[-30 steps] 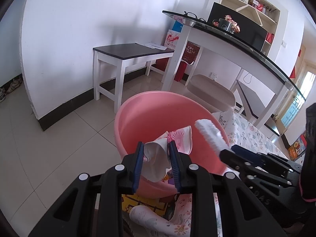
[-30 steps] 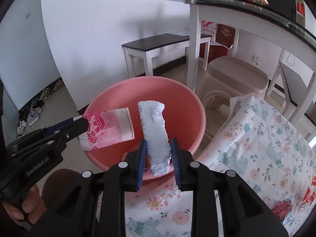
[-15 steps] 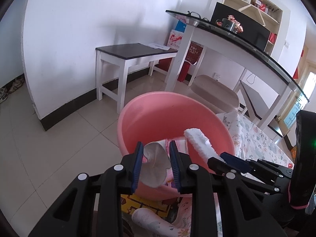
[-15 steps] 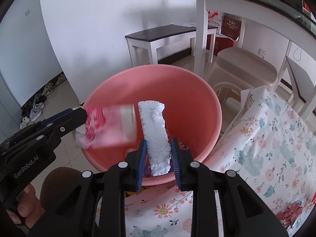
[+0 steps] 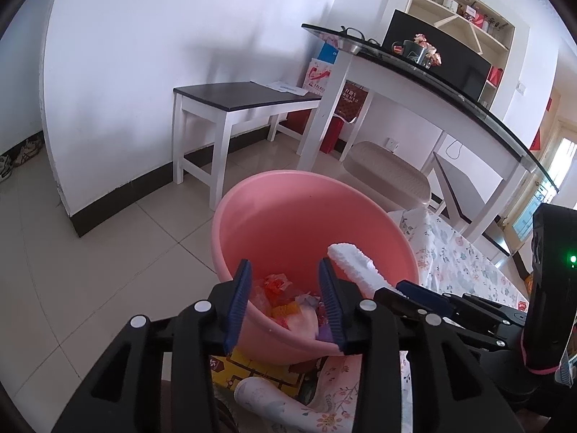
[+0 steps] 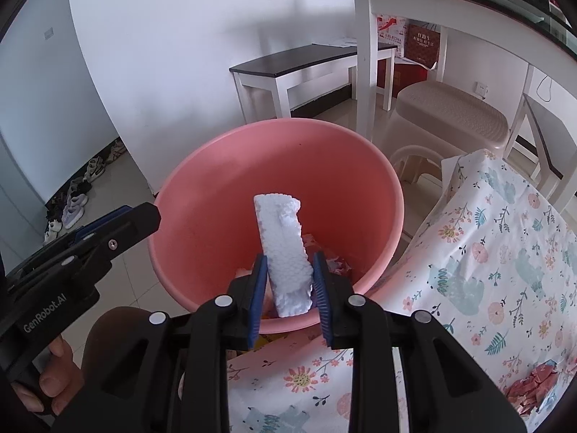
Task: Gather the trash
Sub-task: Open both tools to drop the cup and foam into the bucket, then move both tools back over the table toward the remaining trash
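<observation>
The paper cup that the left gripper (image 5: 285,281) pinched half a second ago is gone from it; its jaws now stand spread and bare over the near rim of the one pink basin (image 5: 252,223), with crumpled trash (image 5: 285,299) lying on the basin's bottom. The right gripper (image 6: 290,270) still pinches the single white foam strip (image 6: 285,245), which pokes up over the basin's inside, clear of its walls. Just right of the basin lies a floral cloth (image 6: 505,252); behind it stand one beige stool (image 6: 447,115) and one dark-topped bench (image 6: 306,61).
</observation>
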The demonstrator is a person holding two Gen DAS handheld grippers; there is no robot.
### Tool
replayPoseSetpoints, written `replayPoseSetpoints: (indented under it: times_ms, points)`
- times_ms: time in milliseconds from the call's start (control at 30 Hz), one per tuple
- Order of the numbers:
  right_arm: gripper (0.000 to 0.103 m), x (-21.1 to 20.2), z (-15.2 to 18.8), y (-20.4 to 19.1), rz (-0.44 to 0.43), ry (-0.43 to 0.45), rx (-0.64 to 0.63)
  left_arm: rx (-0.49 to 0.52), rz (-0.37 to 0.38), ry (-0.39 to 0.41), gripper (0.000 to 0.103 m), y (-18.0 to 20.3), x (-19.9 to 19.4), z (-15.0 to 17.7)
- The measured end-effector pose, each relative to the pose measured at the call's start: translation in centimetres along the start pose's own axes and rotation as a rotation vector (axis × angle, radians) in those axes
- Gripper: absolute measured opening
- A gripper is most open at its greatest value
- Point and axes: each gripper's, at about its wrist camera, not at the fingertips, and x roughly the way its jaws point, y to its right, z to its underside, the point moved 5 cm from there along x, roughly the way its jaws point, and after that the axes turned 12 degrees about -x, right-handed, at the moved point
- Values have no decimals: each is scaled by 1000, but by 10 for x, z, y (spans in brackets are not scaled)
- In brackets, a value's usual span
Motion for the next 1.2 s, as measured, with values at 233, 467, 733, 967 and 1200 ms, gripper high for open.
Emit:
replayPoseSetpoints:
  times_ms: [233, 467, 733, 967, 1200]
  points:
    - [27, -9, 1, -1, -6, 20, -3, 3, 7, 5, 38, 2, -6, 0]
    - [27, -24, 7, 0, 7, 45, 0, 17, 14, 11, 38, 7, -14, 1]
    - [27, -53, 27, 9, 36, 67, 42, 37, 40, -6, 38, 20, -18, 10]
    - [27, -84, 59, 30, 93, 71, 96, 79, 109, -30, 38, 44, -21, 24]
    - [27, -112, 102, 58, 164, 61, 153, 150, 174, -59, 39, 79, -25, 43]
